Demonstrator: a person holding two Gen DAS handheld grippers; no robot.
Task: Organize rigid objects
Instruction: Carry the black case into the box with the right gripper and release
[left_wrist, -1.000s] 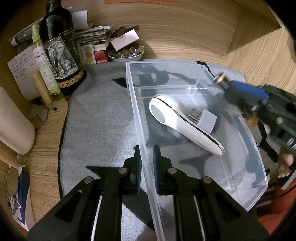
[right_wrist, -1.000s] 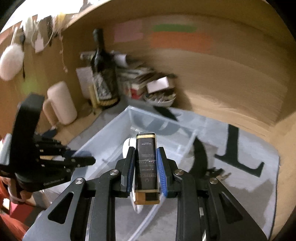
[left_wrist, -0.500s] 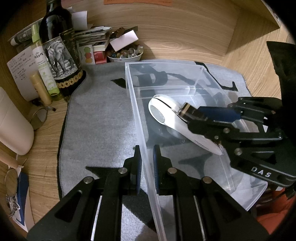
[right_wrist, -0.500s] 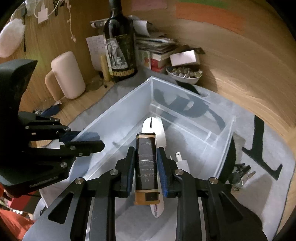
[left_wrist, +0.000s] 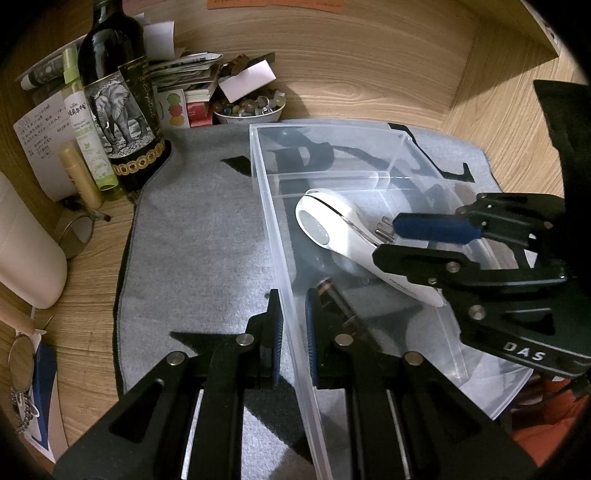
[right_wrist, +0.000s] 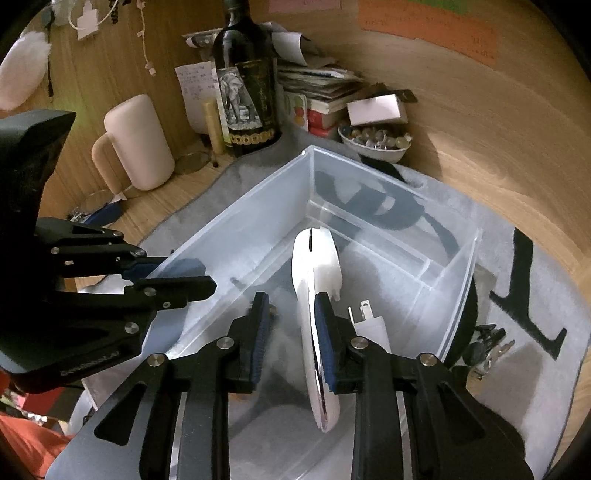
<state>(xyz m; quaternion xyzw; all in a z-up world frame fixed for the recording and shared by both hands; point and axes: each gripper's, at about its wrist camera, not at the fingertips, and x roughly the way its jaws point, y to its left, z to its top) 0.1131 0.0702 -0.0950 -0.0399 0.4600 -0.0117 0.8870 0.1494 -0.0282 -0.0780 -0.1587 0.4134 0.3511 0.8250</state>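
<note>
From the left wrist, the left tool (left_wrist: 291, 332) pinches the near wall of the clear box (left_wrist: 266, 206). The box sits on a gray mat (left_wrist: 199, 236) on the wooden tabletop (left_wrist: 92, 254). Inside lie a white gadget (left_wrist: 343, 229), a small plug (left_wrist: 384, 229) and a dark little bottle (left_wrist: 332, 295).

From the right wrist, the right tool (right_wrist: 290, 325) hangs over the box, its jaws opening with nothing squeezed between them. The white gadget (right_wrist: 314, 258) lies below, with the plug (right_wrist: 369, 321) beside it.
</note>
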